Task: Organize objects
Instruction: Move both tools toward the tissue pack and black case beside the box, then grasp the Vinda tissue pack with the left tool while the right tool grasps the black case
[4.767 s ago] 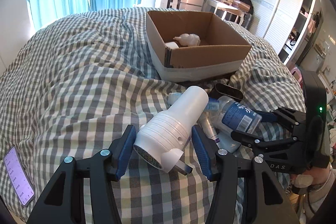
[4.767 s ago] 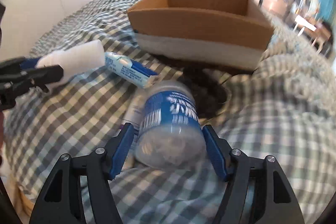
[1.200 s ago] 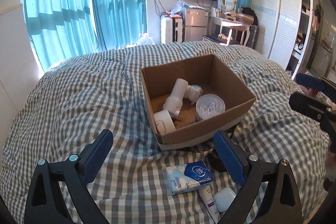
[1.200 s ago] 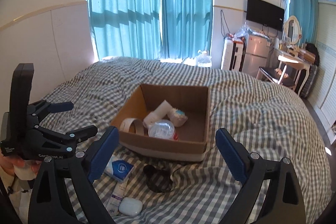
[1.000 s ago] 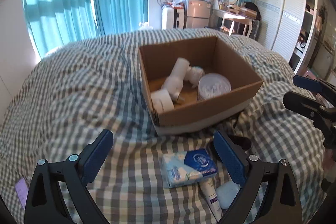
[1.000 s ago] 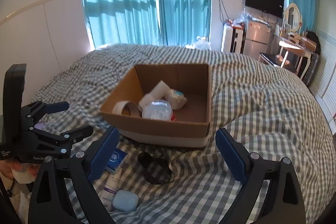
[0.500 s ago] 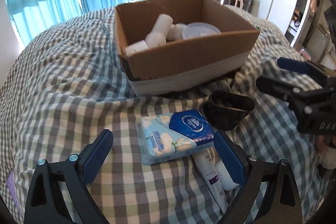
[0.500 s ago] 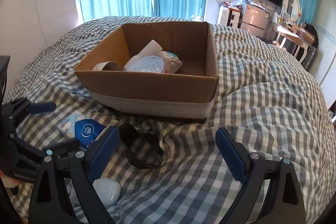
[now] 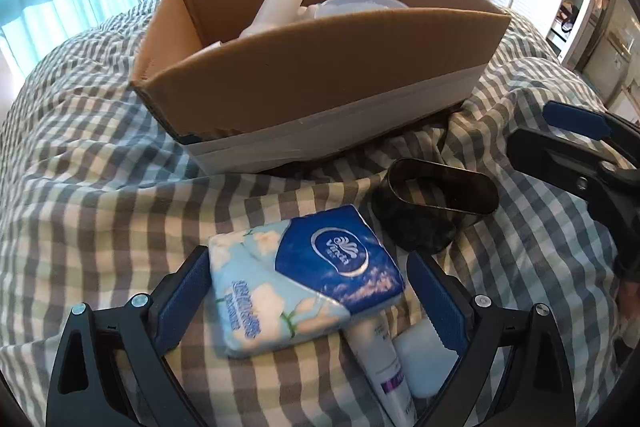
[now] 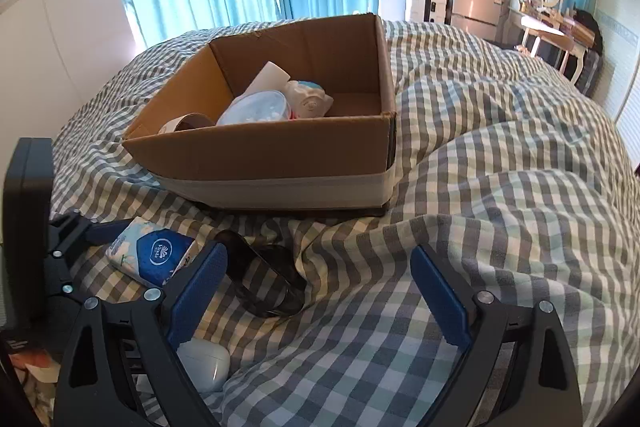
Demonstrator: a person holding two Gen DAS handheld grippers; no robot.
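My left gripper [image 9: 308,301] is open, its blue pads either side of a blue and white tissue pack [image 9: 304,279] lying on the checked quilt. The pack also shows in the right wrist view [image 10: 150,251]. Under the pack lie a white tube [image 9: 380,359] and a white earbud case [image 9: 424,359]; the case also shows in the right wrist view [image 10: 204,367]. A black oval case [image 9: 434,205] lies just right of the pack. My right gripper [image 10: 320,291] is open and empty, low over the quilt, the black case [image 10: 264,279] at its left finger. The cardboard box [image 10: 276,155] behind holds several white items.
The checked quilt [image 10: 500,227] rises in folds to the right of the box. The right gripper's fingers [image 9: 576,147] reach in at the right edge of the left wrist view. Curtains, a fridge and a dressing table stand beyond the bed.
Both grippers have dropped from above the box down to the quilt in front of it. My left gripper has closed in around the tissue pack, still open.
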